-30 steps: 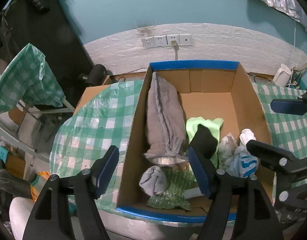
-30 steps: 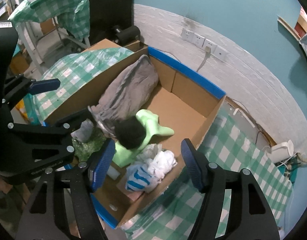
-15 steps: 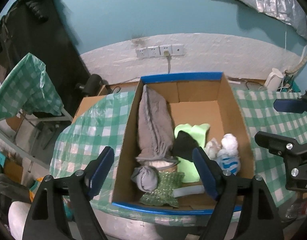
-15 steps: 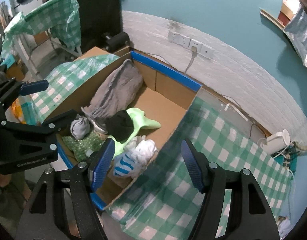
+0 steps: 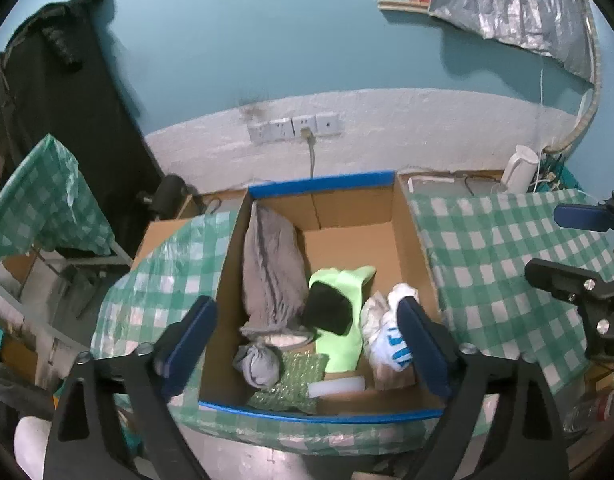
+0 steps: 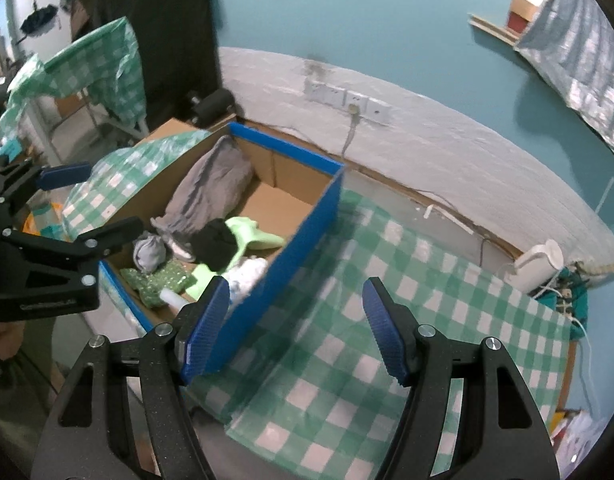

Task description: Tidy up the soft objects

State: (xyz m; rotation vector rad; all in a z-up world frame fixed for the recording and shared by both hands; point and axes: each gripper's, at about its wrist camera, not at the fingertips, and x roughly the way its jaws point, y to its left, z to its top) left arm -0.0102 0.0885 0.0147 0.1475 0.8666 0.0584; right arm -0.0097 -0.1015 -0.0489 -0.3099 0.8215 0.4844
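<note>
Left tongs (image 5: 305,342): spread wide, holding nothing, raised above the near edge of the cardboard box (image 5: 417,254).
Right tongs (image 6: 297,330): spread wide, holding nothing, over the checked cloth (image 6: 371,292) to the right of the box.
Cardboard box: open, blue tape along its rims, standing on the counter (image 5: 503,256) under the green-and-white cloth.
Grey garment (image 5: 269,268): long, lying along the left wall of the box, from far to near.
Green cloth (image 5: 343,308): in the middle of the box, just right of the grey garment.
Black bundle (image 5: 327,312): resting on the green cloth.
White and blue bundle (image 5: 391,334): against the right wall, beside the green cloth.
Grey balled sock (image 5: 257,362): near left corner, at the near end of the grey garment.
Green bubble wrap (image 5: 295,380): at the near wall, touching the sock.
White roll (image 5: 337,386): lying at the near wall, right of the bubble wrap.
White kettle (image 5: 519,168): far right on the counter, by the wall.
Wall sockets (image 5: 295,128): on the far wall, one with a cable plugged in.
</note>
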